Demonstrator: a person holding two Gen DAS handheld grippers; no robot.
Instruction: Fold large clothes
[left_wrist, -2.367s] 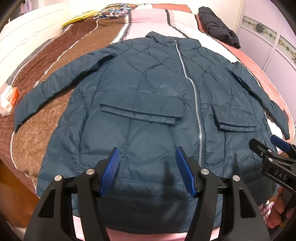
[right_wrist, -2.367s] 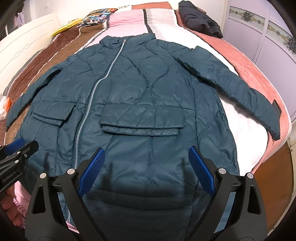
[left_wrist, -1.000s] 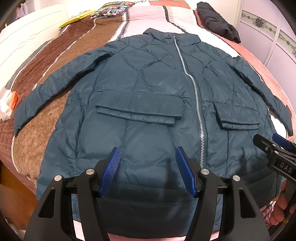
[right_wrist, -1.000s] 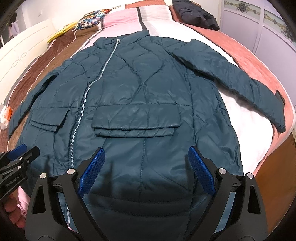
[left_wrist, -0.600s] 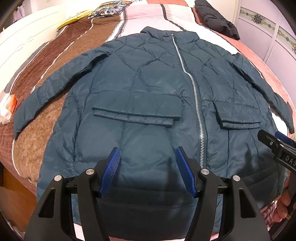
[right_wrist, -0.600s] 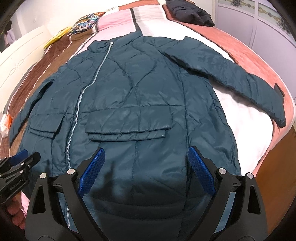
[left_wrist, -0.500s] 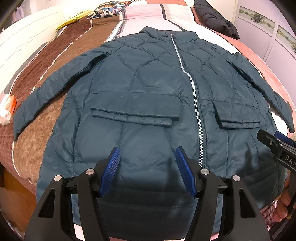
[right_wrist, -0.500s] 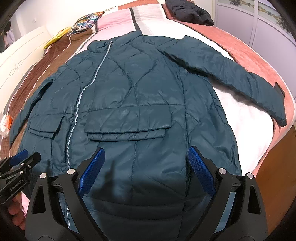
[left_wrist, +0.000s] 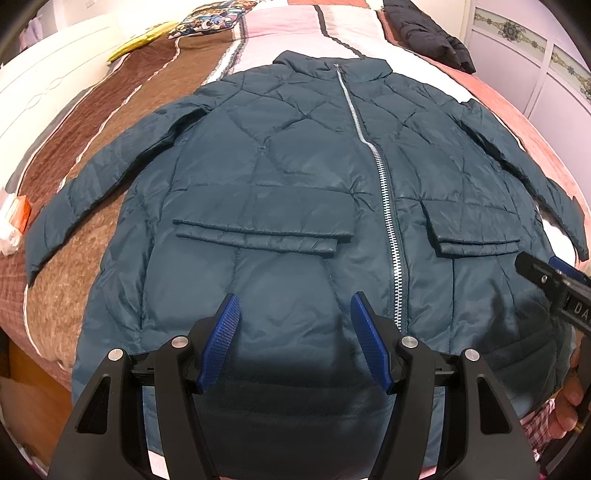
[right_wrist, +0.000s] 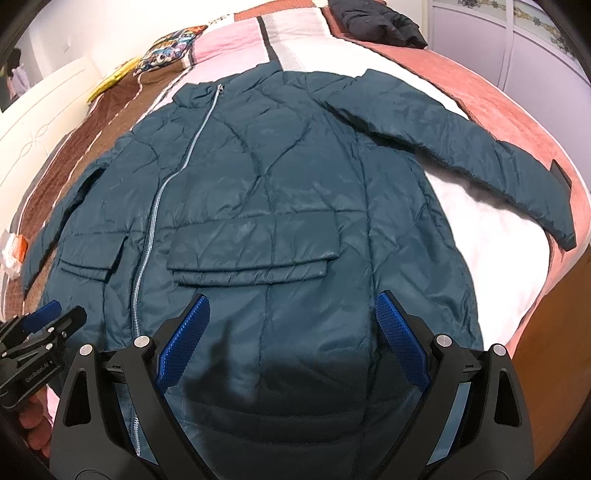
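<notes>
A dark teal quilted jacket (left_wrist: 295, 177) lies flat and zipped on the bed, front up, both sleeves spread out; it also shows in the right wrist view (right_wrist: 280, 192). My left gripper (left_wrist: 294, 325) is open and empty, hovering over the lower hem left of the zipper (left_wrist: 388, 206). My right gripper (right_wrist: 291, 325) is open wide and empty over the hem below the large pocket flap (right_wrist: 251, 269). Each gripper shows at the edge of the other's view, the right gripper (left_wrist: 554, 280) and the left gripper (right_wrist: 44, 325).
The bed has a brown, pink and salmon striped cover (left_wrist: 122, 96). A black garment (left_wrist: 424, 29) lies at the far right of the bed. A patterned pillow (right_wrist: 170, 48) sits at the head. An orange-and-white packet (left_wrist: 14, 221) lies at the left edge. Wardrobe doors (right_wrist: 517, 37) stand right.
Both grippers have drifted slightly forward over the jacket's hem; the right view has turned a little toward the right sleeve. The jacket has not moved and both grippers stay open.
</notes>
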